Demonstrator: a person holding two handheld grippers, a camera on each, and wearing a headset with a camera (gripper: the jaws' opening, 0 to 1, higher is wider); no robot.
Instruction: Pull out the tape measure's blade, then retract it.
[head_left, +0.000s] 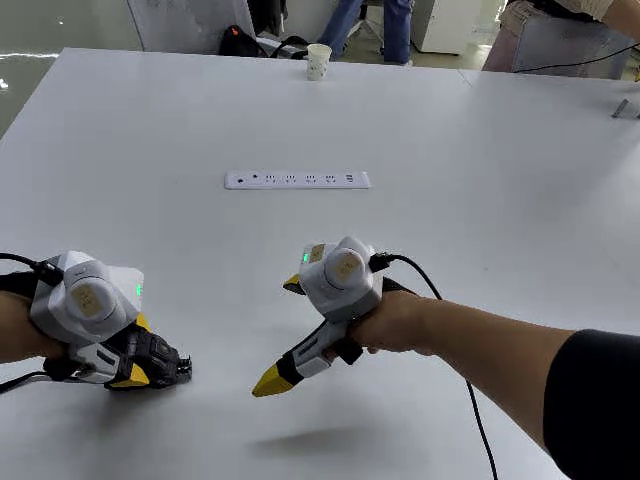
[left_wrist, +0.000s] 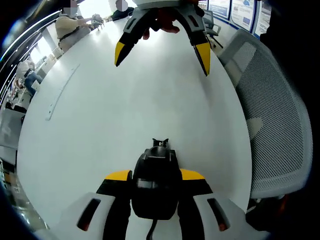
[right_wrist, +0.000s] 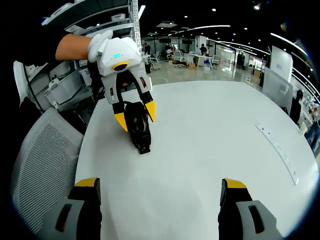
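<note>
A black tape measure (left_wrist: 155, 185) is clamped between the yellow-tipped jaws of my left gripper (head_left: 150, 368) at the near left of the white table (head_left: 420, 140). Its blade tip (left_wrist: 160, 143) pokes out only slightly toward the other gripper. The right gripper view shows the same tape measure (right_wrist: 137, 125) held upright against the table. My right gripper (head_left: 285, 335) hovers a short way to the right of it, jaws wide open and holding nothing, one yellow fingertip (head_left: 270, 382) pointing at the tape measure.
A white power strip (head_left: 297, 180) lies mid-table beyond both grippers. A paper cup (head_left: 318, 61) stands at the far edge. A mesh office chair (left_wrist: 280, 130) sits beside the table. People are seated at the table's far end in the left gripper view.
</note>
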